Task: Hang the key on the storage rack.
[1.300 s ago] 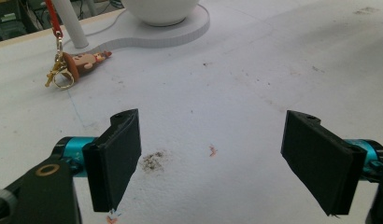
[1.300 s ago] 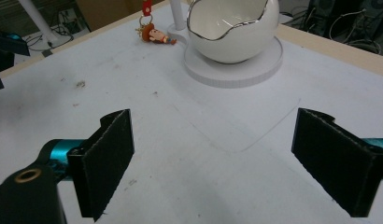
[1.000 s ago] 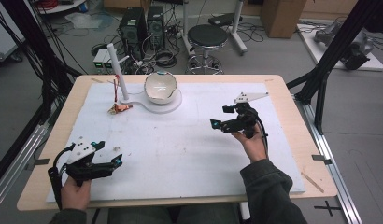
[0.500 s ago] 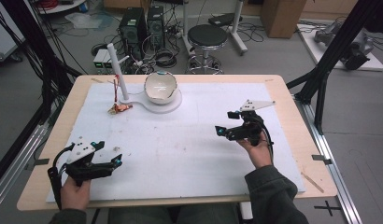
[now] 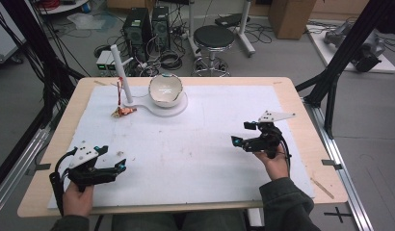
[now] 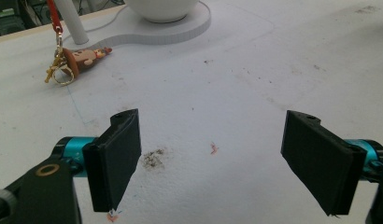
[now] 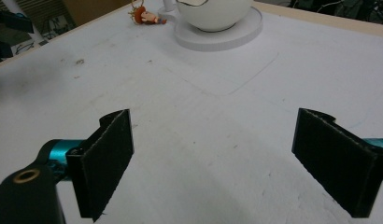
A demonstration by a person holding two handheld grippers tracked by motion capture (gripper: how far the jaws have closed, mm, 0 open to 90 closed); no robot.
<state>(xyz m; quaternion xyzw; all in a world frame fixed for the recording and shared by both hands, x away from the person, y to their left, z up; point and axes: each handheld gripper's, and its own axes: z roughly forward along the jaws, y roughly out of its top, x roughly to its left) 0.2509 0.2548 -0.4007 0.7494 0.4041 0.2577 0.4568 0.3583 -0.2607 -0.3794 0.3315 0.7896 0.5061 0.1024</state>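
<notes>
Since the earlier frames the right gripper (image 5: 243,134) has drawn back from the table's middle toward the near right edge; the left gripper (image 5: 119,166) has kept its place at the near left.

Left to right: the left gripper sits low over the white mat (image 5: 205,159), held in a hand (image 5: 76,201), jaws spread wide with nothing between them; the left gripper view confirms bare, stained mat in the gap. Far left stands a white post (image 5: 122,74) with a red cord, and a small keychain figure (image 5: 122,112) lies on the mat at its foot. Just beside it a white bowl (image 5: 165,89) sits on a round white base (image 5: 178,107), which joins the post's foot.

Open mat lies between the bowl and both grippers; nothing stands in the way. The right gripper, well apart from the bowl, is held in the right hand (image 5: 277,165), jaws likewise wide and empty. Behind the table: a stool (image 5: 213,37) and computer cases (image 5: 147,26).
</notes>
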